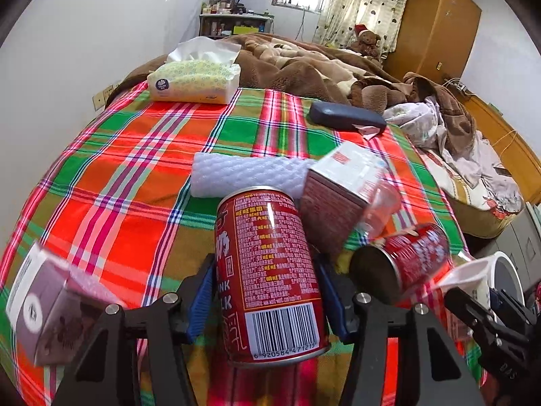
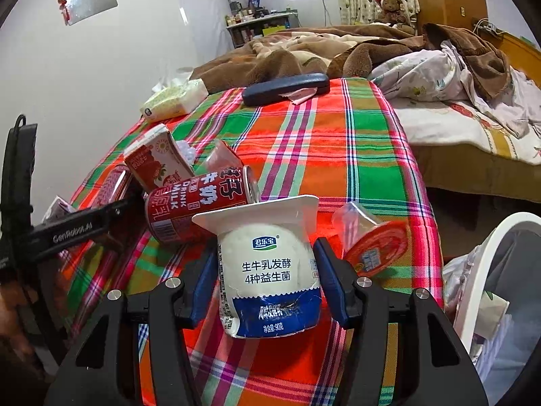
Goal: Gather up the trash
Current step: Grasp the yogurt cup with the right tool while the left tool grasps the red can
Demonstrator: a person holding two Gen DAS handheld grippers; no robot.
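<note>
Plaid tablecloth (image 1: 111, 155), left gripper (image 1: 267, 291) jaws clamping "DRINK MILK" can (image 1: 270, 270), right gripper (image 2: 267, 284) jaws gripping "90克" yogurt cup (image 2: 267, 270).

red can (image 1: 270, 274): "INK", "LK", barcode 6 920584 471215 | lying can (image 2: 199, 203): "DRINK MILK" | yogurt cup (image 2: 270, 270): "君乐宝", "生牛乳发酵 4种益生菌", "90克" | left gripper (image 2: 72, 228) arm: "GenRobot.AI"

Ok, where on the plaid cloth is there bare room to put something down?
Bare cloth lies between the tissue pack and foam sheet, and right of the glasses case toward the bed. Crowded near the grippers: lying can, red carton, red-lidded cup.
</note>
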